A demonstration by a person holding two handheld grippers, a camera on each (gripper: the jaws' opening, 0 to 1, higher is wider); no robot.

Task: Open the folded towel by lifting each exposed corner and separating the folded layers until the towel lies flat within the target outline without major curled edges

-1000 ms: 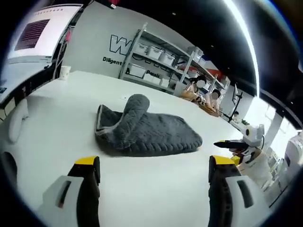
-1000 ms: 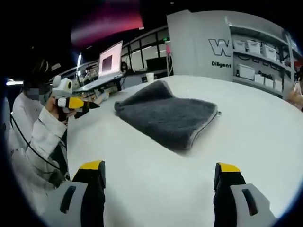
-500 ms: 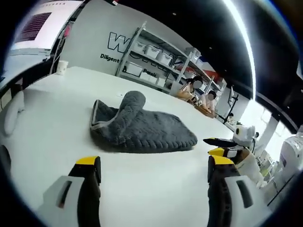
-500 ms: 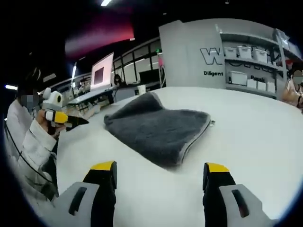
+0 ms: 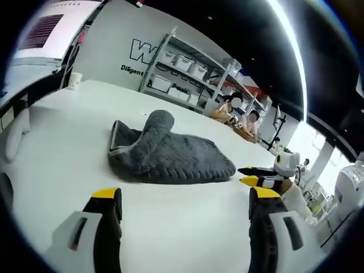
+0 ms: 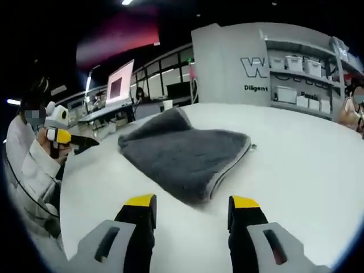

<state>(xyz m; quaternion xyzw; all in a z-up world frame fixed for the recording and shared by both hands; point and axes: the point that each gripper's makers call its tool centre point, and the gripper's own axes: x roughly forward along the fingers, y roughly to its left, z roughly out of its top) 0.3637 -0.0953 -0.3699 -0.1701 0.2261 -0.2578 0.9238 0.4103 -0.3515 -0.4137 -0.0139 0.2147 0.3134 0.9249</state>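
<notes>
Grey and plush, the towel [image 5: 170,154] lies folded near the middle of the white surface [image 5: 68,142], well apart from both tools. Its pile is thick and quilted in small ripples, and a paler stitched band runs along the edge [image 6: 227,166]. One end is curled up into a soft hump [image 5: 158,126], where the layers open like a mouth; the other end is flat and rounded.

I judge that it is light and very limp. It will sag when it is lifted, and a pinch that goes too deep can take two layers at once. The fibres should give good friction against the jaws, but the smooth surface may let the whole towel slide if one corner is pulled sideways. The best place to take hold seems to be the pale hemmed corner [image 6: 248,145] in the right gripper view, or the raised lip of the hump in the left gripper view, taking the top layer alone.

The left hand-held gripper [image 5: 182,211] has its yellow-tipped jaws spread wide and holds nothing. The right hand-held gripper [image 6: 192,211] has its jaws apart too, more narrowly, and is empty; it points at the near edge of the towel, not touching it. No target outline can be made out on the surface.
</notes>
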